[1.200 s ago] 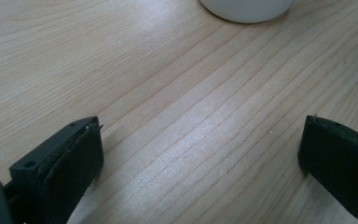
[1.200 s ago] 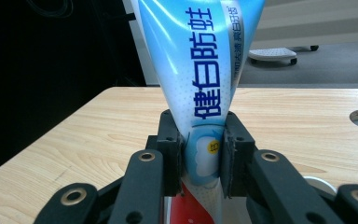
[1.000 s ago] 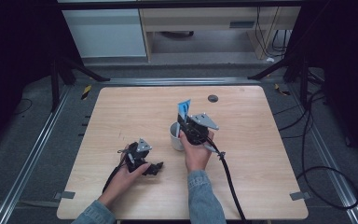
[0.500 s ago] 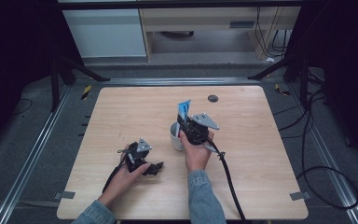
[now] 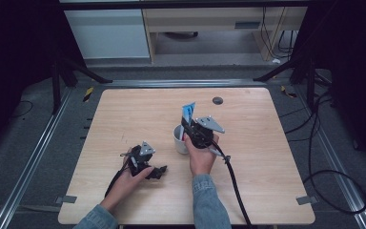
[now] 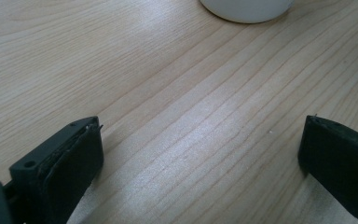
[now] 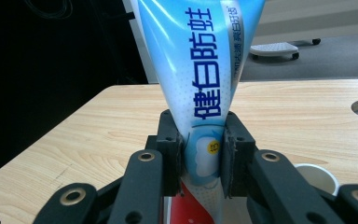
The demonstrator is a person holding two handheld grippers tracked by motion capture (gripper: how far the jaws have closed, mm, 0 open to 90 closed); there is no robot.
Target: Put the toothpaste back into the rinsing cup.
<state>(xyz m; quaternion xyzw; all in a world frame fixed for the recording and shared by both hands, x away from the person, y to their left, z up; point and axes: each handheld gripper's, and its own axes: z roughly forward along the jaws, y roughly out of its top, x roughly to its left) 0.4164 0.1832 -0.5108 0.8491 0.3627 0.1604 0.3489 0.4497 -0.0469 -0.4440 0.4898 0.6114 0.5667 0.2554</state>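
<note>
My right gripper [image 7: 200,156] pinches a blue-white toothpaste tube [image 7: 200,70] upright, white cup [image 5: 181,138] at its 7 o'clock; my left gripper [image 6: 200,154] gapes wide.

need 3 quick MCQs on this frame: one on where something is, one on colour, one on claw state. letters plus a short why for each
1. Where is the white cup?
A. at the table's far right corner
B. near the table's middle, just left of the right claw
C. on the floor

2. What is the main colour of the toothpaste tube?
A. blue and white
B. green
C. black

3. What state is the left claw in?
A. shut on the cup
B. shut on the tube
C. open, with bare table between its jaws

Answers:
1. B: the high view shows the cup mid-table beside the right claw.
2. A: the right gripper view shows a light blue and white tube with dark blue print, turning red near its lower end.
3. C: the left gripper view shows the jaws wide apart over the wooden table, holding nothing.
</note>
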